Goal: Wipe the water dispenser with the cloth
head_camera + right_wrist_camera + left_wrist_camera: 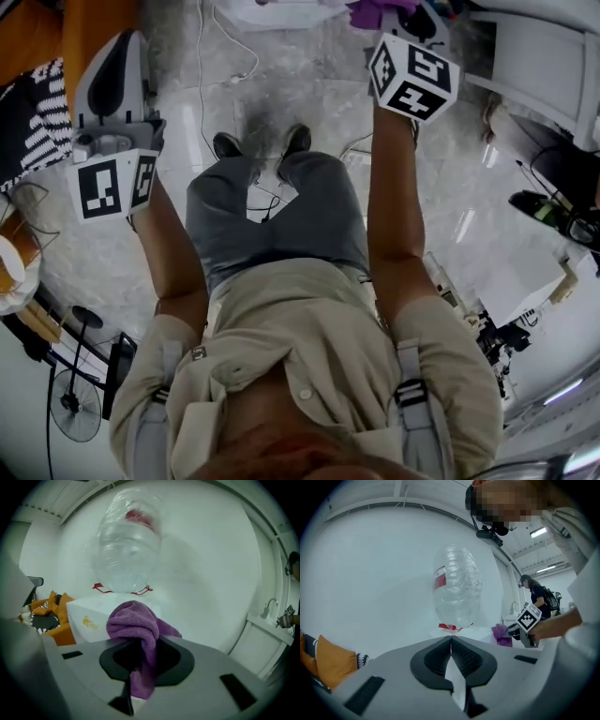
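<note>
A white water dispenser (pixel 98 616) with a clear upturned bottle (pixel 126 550) on top stands against a white wall. My right gripper (pixel 140 656) is shut on a purple cloth (pixel 136 625), bunched just short of the dispenser's top corner. In the head view the cloth (pixel 380 11) shows beyond the right gripper's marker cube (pixel 412 75), near the dispenser (pixel 281 11) at the top edge. My left gripper (pixel 451 660) is shut with nothing in it, held back at the left and pointed at the bottle (pixel 455 585). From there the purple cloth (pixel 501 634) and right gripper (pixel 525 625) show at the right.
An orange cushion and a black-and-white patterned one (pixel 47 613) lie left of the dispenser. A white counter with a tap (pixel 269 616) runs along the right. Cables trail over the marble floor (pixel 225 84). A floor fan (pixel 73 412) stands behind at the left. Another person (pixel 539 597) stands far right.
</note>
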Demonstrator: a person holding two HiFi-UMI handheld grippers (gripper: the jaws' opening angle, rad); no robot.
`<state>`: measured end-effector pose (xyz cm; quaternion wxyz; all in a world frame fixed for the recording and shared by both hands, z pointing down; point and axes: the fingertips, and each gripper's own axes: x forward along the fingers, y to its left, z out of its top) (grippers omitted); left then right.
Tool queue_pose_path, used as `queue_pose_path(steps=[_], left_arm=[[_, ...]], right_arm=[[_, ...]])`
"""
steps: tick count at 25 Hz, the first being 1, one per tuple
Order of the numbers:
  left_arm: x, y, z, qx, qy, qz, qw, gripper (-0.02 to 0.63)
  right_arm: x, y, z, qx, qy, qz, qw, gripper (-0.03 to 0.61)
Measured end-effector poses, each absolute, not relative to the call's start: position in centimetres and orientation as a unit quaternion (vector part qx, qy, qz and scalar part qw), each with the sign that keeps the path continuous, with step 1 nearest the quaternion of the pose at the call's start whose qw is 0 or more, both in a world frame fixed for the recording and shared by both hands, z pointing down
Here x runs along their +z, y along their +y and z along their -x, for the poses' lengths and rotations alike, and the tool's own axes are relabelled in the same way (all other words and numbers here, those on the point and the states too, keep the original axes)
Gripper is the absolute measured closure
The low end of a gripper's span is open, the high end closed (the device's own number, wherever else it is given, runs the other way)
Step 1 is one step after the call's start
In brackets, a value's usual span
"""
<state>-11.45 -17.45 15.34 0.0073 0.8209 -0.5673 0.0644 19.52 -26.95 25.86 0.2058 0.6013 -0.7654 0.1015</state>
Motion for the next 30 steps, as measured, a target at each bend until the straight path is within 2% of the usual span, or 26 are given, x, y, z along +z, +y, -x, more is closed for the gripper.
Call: queue_pose_path(steps=[7, 16, 19, 22, 25, 30], left_arm=[[17.1, -18.5, 11.1, 0.05, -0.553, -0.83, -0.051, 0.597], [22.0, -18.5, 13.4, -0.038, -0.578, -0.809, -0.101, 0.597], [23.3, -17.8, 12.5, -0.045, -0.558, -0.816, -0.143, 0.597], [24.4, -16.8, 11.3, -0.041, -0.532, -0.823, -0.193, 0.597], [25.8, -15.6, 9.8, -0.047, -0.508, -0.829, -0.229, 0.597], [28.0, -14.8, 9.4, -0.064, -0.485, -0.841, -0.232, 0.597]], right_arm=[[24.8, -26.6, -17.3, 0.066, -0.763, -0.624, 0.153, 0.5], [25.5, -23.7, 0.3, 0.002, -0.857, -0.513, 0.044, 0.499], [26.4, -22.9, 2.9, -0.03, -0.873, -0.485, 0.037, 0.499], [26.7, -22.6, 0.9, -0.059, -0.869, -0.49, 0.033, 0.499], [26.3, -23.5, -4.6, -0.112, -0.856, -0.504, 0.023, 0.499], [27.3, -25.6, -17.5, -0.144, -0.784, -0.603, 0.04, 0.499]])
